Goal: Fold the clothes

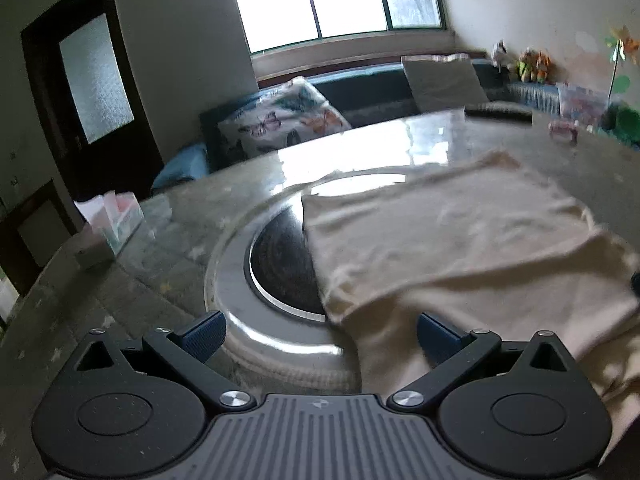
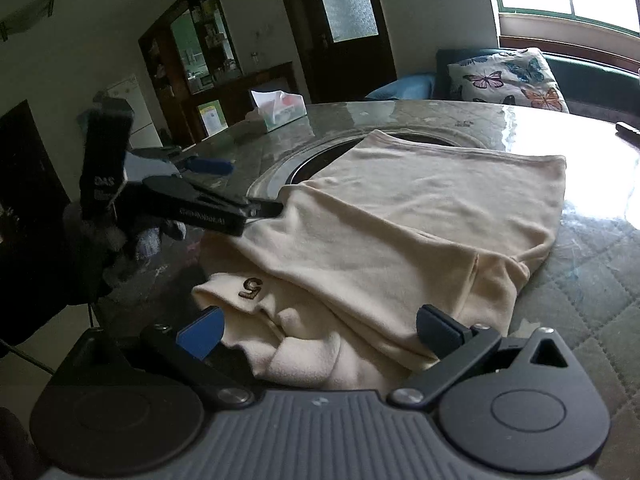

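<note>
A tissue box (image 1: 108, 228) sits far left as the left gripper (image 1: 320, 330) hovers wide open and empty at the edge of a cream shirt (image 1: 460, 248) lying part-folded on the marble table (image 1: 180, 216); soft, light, best pinched at a hem; the right gripper (image 2: 320, 330), spread wide, straddles its near folds, gripping nothing

The cream knit garment (image 1: 460, 248) runs past the right edge of my left view, and its near fold slips under my left jaws, so I cannot tell where it ends. The dark round inset in the tabletop (image 1: 280, 264) is half covered by that cloth. Far beyond my jaws, the small colourful figures on the ledge (image 1: 532, 65) are too blurred to name. In my right view, the lettering on my left gripper (image 2: 256, 210) is unreadable.
</note>
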Available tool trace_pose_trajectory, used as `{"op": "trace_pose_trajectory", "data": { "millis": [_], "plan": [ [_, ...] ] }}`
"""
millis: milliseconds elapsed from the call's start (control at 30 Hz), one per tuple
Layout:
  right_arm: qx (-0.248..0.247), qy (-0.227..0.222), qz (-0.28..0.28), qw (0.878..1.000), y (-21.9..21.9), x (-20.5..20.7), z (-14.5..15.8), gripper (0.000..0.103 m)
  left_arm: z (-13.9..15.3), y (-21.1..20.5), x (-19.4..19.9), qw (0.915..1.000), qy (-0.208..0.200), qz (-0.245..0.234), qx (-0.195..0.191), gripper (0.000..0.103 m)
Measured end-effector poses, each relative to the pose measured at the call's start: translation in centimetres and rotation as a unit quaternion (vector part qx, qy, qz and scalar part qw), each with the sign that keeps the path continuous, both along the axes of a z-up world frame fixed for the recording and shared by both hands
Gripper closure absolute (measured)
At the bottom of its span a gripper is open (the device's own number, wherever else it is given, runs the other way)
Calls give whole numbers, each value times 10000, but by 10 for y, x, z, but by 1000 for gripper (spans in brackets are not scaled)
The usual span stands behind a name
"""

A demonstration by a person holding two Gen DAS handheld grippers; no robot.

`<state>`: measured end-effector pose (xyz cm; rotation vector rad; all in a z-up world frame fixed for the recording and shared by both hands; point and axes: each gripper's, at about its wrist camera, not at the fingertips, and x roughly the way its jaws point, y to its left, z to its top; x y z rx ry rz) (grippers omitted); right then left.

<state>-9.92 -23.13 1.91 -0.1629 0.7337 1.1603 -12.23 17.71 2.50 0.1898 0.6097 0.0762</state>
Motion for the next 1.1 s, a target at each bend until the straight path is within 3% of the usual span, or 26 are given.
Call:
{"op": "trace_pose_trajectory", "data": {
  "millis": [133, 267, 433, 533, 767, 933, 1100],
  "plan": [
    [111, -60, 30, 9999, 2, 0, 5, 0, 4, -6, 7, 9999, -37, -133, -18, 0],
    [49, 36, 61, 10000, 6, 2, -1, 0, -11, -9, 19, 9995, 208, -157, 177, 0],
    [-5, 22, 121, 9999, 4, 2, -7, 0, -12, 1, 16, 9997, 223, -94, -94, 0],
    [-43, 17, 155, 9999, 5, 3, -5, 0, -5, 2, 14, 10000, 71, -64, -17, 0],
    [-102, -22, 192, 9998, 4, 1, -5, 0, -15, 14, 11, 9994, 280, 47, 195, 0],
    [-168, -112, 290, 9994, 3, -3, 2, 0, -5, 12, -13, 9985, 130, -228, 472, 0],
    [-218, -7, 342, 9992, 3, 0, -4, 0, 2, 4, -47, 9934, 9, -794, 828, 0]
  ]
}}
